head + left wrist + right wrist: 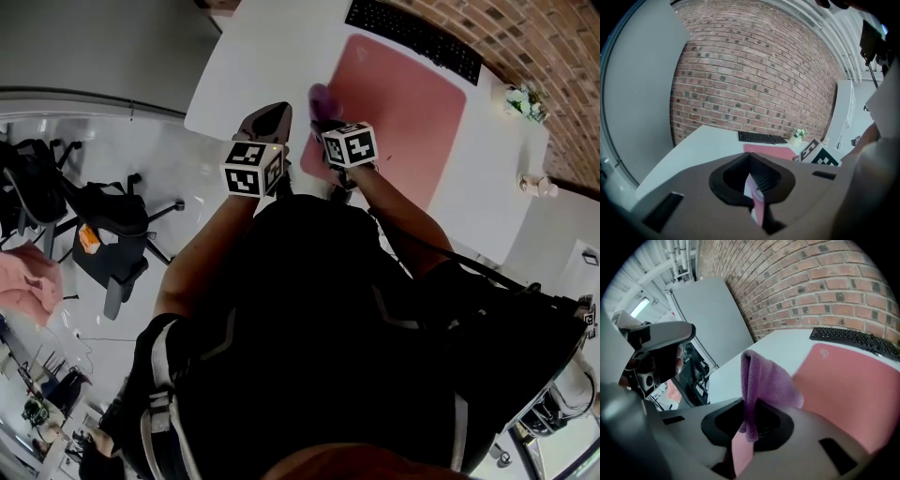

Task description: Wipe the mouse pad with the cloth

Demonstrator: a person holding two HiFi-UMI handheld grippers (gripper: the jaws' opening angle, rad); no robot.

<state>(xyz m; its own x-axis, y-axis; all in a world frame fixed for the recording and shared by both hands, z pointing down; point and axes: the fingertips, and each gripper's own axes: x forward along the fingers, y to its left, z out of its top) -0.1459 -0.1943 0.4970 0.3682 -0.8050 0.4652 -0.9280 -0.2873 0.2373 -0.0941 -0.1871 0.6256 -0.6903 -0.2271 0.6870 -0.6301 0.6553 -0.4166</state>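
Observation:
A pink mouse pad lies on the white table, just before a black keyboard. My right gripper is shut on a purple cloth, which stands up from the jaws in a fold. In the head view the cloth hangs over the pad's near left corner. My left gripper hovers beside it, over the table's near edge, left of the pad. Its jaws meet with nothing between them. From the left gripper view the pad shows beyond the jaws.
A small potted plant and a little white object stand at the table's right end. A brick wall runs behind the table. Black office chairs stand on the floor to my left.

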